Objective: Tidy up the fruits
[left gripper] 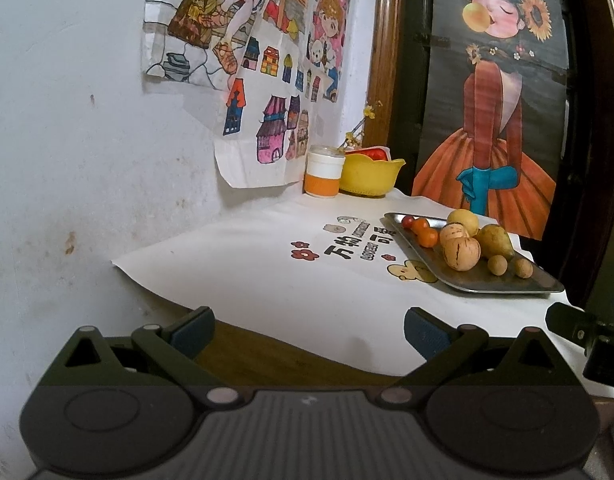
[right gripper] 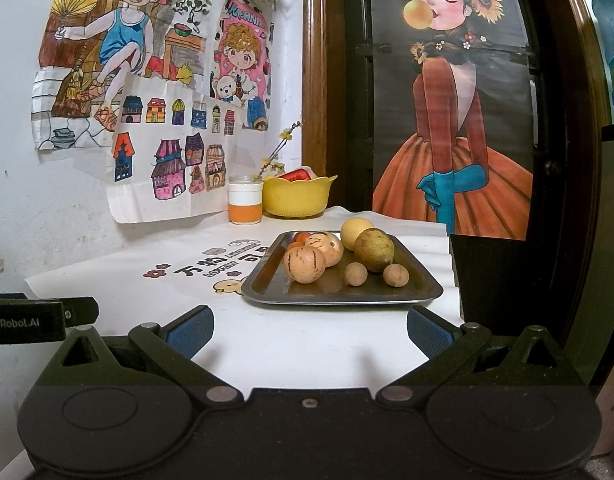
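Note:
A metal tray (right gripper: pixel 427 294) (left gripper: pixel 519 286) on the white cloth holds several fruits: two striped tan melons (right gripper: pixel 305 265) (left gripper: pixel 462 254), a green-brown pear (right gripper: pixel 374 250) (left gripper: pixel 495 240), a yellow round fruit (right gripper: pixel 357 230) (left gripper: pixel 465 219), two small brown longans (right gripper: pixel 355 274) (left gripper: pixel 497 265) and small red-orange tomatoes (left gripper: pixel 426 237). A yellow bowl (right gripper: pixel 297 196) (left gripper: pixel 369 176) with something red in it stands at the back. My left gripper (left gripper: pixel 309 332) is open over the table's near left edge, well short of the tray. My right gripper (right gripper: pixel 309 330) is open just before the tray, nothing between its fingers.
A white and orange cup (right gripper: pixel 245 200) (left gripper: pixel 323 174) with yellow flower sprigs stands beside the bowl. Children's drawings hang on the white wall (left gripper: pixel 67 140) to the left. A dark wooden frame with a poster (right gripper: pixel 459 100) rises behind the table. The cloth (right gripper: pixel 167 276) bears printed characters.

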Available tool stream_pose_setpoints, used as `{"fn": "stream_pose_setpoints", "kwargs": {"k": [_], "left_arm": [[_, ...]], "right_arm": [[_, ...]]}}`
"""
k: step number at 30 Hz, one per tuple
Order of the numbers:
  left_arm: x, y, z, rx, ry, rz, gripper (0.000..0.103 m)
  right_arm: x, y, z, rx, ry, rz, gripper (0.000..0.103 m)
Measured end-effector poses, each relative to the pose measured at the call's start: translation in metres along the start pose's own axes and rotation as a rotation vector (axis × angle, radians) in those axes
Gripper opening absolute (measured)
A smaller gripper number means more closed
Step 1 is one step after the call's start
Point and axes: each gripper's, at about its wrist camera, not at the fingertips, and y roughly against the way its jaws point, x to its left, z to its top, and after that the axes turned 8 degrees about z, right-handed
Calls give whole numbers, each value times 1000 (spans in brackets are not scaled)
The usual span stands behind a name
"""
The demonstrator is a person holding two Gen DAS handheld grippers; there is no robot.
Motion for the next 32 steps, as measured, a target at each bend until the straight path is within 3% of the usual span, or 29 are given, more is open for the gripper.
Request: {"fn": "stream_pose_setpoints", "kwargs": {"k": [32], "left_arm": [[-12, 10, 6, -26, -51, -18, 103]], "right_arm": [[2, 0, 0, 3, 2, 1, 102]]}}
